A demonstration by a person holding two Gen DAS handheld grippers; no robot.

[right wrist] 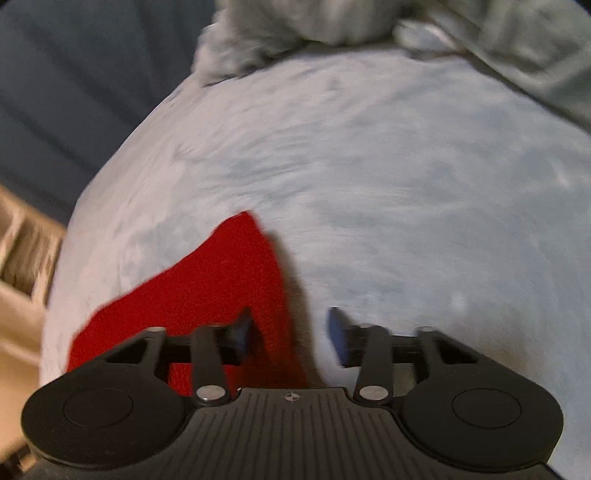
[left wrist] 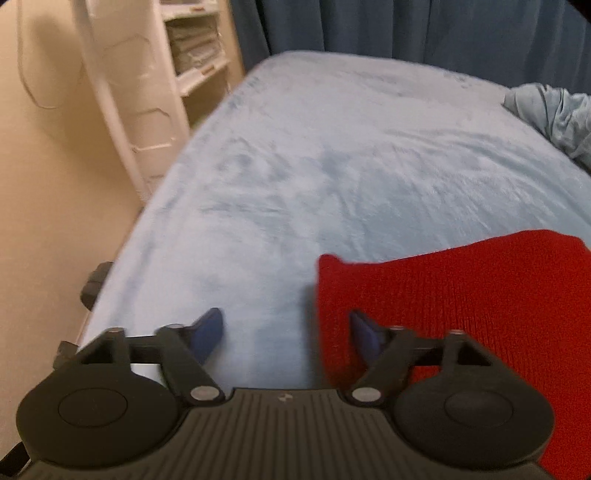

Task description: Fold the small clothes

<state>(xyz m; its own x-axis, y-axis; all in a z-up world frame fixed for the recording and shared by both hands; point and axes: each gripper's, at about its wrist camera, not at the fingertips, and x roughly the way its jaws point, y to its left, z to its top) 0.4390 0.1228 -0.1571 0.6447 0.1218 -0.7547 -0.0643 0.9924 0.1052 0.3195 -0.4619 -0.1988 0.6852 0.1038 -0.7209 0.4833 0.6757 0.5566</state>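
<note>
My left wrist camera looks forward and down along my left gripper (left wrist: 286, 332), low over the pale blue bed cover (left wrist: 332, 166), facing the dark blue curtain (left wrist: 406, 26) and white shelves (left wrist: 192, 48) beyond. My right wrist camera looks the same way past my right gripper (right wrist: 290, 332), close to the cover. Both views share the red knit garment (left wrist: 461, 295) and the surrounding cover

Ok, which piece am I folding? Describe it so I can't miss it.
Start from the pale blue blanket covering the bed. At its near edge lies the red knit garment. It is the only red thing; the crumpled cloth farther back is blue-grey.
</note>
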